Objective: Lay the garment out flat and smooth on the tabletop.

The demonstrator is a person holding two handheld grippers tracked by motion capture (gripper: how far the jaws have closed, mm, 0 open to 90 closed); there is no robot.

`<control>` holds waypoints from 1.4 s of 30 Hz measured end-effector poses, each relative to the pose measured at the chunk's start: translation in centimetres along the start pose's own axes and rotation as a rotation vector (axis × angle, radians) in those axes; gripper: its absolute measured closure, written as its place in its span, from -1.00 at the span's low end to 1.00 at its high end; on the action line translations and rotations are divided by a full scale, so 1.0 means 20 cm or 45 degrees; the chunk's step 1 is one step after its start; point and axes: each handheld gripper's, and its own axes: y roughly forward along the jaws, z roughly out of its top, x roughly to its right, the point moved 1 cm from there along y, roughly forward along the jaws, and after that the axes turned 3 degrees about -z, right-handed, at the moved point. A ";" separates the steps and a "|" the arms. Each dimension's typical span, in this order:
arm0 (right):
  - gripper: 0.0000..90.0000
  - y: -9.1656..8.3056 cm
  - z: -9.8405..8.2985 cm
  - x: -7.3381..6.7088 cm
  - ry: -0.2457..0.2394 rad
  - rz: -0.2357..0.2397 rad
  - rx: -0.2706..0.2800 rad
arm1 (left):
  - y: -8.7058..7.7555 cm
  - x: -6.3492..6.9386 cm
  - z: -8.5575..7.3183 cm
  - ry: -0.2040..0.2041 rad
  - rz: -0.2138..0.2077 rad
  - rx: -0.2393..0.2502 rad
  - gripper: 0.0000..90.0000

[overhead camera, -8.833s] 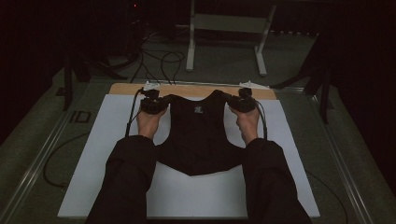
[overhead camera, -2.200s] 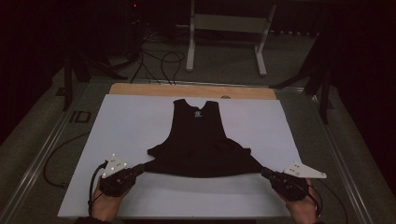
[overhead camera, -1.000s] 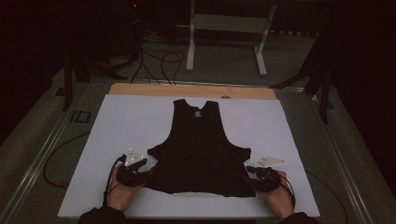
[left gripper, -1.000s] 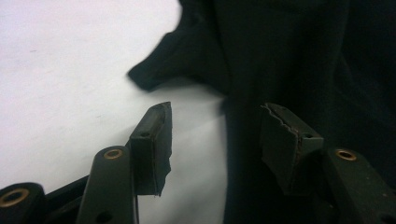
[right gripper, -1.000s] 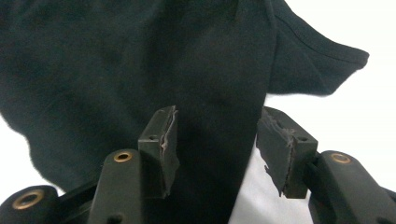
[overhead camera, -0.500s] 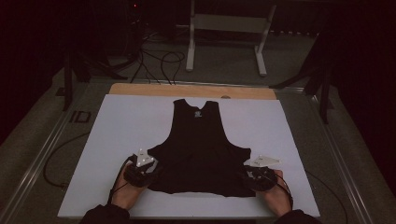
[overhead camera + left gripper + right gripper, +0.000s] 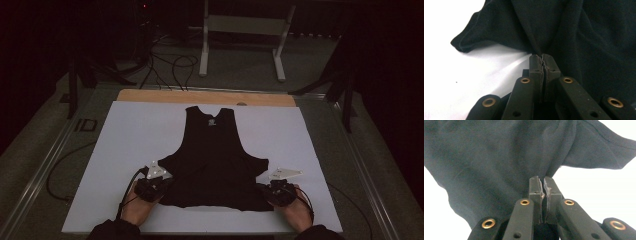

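A black vest (image 7: 212, 160) is laid flat on the white sheet (image 7: 125, 135) of the table, neck at the far end, hem twd the person. The left gripper (image 7: 151, 187) is seen at its bottom left corner, jaws pressed together w/ a fold of cloth pinched between. The right gripper (image 7: 278, 191) is at the bottom right corner, likewise clamped on fabric.

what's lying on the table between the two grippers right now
In the high view, the lower part of the black tank top spans the stretch between the left gripper and the right gripper, each pinching a side of it.
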 end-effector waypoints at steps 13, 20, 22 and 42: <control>0.92 -0.03 -0.03 -0.04 0.001 0.098 -0.024 | -0.08 0.05 -0.06 -0.029 -0.040 -0.055 0.96; 0.91 -0.04 -0.04 -0.09 -0.052 0.133 -0.041 | -0.16 0.05 -0.13 -0.067 -0.001 -0.077 0.96; 0.91 -0.04 -0.05 -0.11 -0.066 0.142 -0.046 | -0.19 0.05 -0.15 -0.083 0.021 -0.074 0.97; 0.90 -0.05 -0.07 -0.38 -0.251 0.321 -0.102 | -0.32 -0.13 -0.24 -0.322 0.196 -0.059 0.97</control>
